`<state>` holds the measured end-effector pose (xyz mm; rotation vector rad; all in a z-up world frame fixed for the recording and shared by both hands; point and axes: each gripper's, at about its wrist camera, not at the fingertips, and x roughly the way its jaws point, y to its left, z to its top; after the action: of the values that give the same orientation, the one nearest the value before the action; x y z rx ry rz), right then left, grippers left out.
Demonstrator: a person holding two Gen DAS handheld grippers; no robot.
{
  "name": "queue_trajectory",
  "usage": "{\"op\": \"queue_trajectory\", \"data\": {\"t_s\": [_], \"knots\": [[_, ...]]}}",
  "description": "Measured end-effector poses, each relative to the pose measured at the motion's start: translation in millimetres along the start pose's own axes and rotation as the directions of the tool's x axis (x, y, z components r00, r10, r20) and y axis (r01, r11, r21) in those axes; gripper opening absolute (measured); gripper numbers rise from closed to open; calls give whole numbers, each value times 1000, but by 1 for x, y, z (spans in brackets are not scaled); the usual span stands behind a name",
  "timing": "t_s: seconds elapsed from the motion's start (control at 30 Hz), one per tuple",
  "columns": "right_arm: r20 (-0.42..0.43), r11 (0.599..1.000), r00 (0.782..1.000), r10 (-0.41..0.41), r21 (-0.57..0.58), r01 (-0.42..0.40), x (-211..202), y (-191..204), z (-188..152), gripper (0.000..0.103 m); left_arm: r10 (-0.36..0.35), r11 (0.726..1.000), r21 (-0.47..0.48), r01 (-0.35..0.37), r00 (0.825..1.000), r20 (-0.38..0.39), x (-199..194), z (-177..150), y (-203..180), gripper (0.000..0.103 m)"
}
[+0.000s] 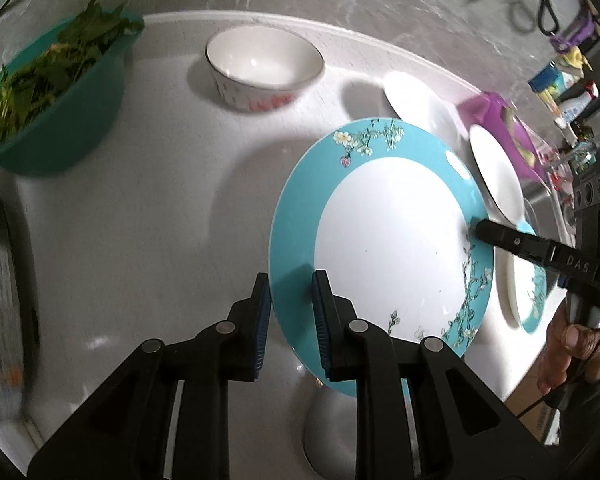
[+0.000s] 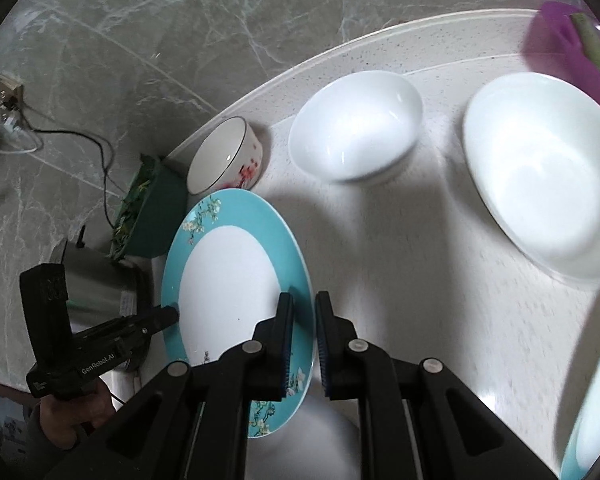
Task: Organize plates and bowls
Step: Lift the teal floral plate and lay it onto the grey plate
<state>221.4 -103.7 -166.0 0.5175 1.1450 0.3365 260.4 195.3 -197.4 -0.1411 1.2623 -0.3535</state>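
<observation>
The round ceramic plate with a turquoise rim, white centre and blossom pattern (image 1: 383, 248) is off the pale speckled countertop (image 1: 160, 200), tilted and carried between both tools. The left gripper (image 1: 290, 324) is closed almost fully, its blue pads pinching the near-left rim of the plate; the right gripper (image 2: 301, 344) is likewise nearly shut on the opposite rim, one pad above and one below the edge. Each grip covers only a narrow band of glazed rim, so the principal hazard is slip: if the two hands drift apart or rotate unequally, the plate can pivot in the pads and drop out. A white object, not identifiable, lies directly beneath the plate in both views, so a fall is likely to strike it and chip. Near the path stand the white bowl with a dark rim line and red markings (image 1: 264, 66), a plain white bowl (image 2: 355, 124) and a larger shallow white bowl (image 2: 539, 168); a low sweep to the right risks clipping their rims. A second turquoise floral plate (image 1: 533, 288) rests at the right, apparently the stacking target. Lowering the carried plate off-centre or tilted there would land one edge first and may slide the stack. The green plastic bowl of leafy greens (image 1: 56, 92) is well apart.
</observation>
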Motion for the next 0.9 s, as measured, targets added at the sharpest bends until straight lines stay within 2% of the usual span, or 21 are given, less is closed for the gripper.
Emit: {"op": "queue_trajectory", "data": {"t_s": [0.33, 0.67, 0.9], "knots": [[-15, 1000, 1000, 8, 14, -8, -39, -7, -65, 15, -29, 999, -19, 27, 993, -118, 8, -87, -26, 18], [-69, 999, 998, -13, 45, 17, -27, -28, -98, 15, 16, 1000, 14, -15, 993, -118, 3, -116, -46, 18], [-97, 997, 995, -26, 68, 33, -14, -39, -119, 15, 38, 999, 34, -34, 990, -136, 19, -121, -41, 18]]}}
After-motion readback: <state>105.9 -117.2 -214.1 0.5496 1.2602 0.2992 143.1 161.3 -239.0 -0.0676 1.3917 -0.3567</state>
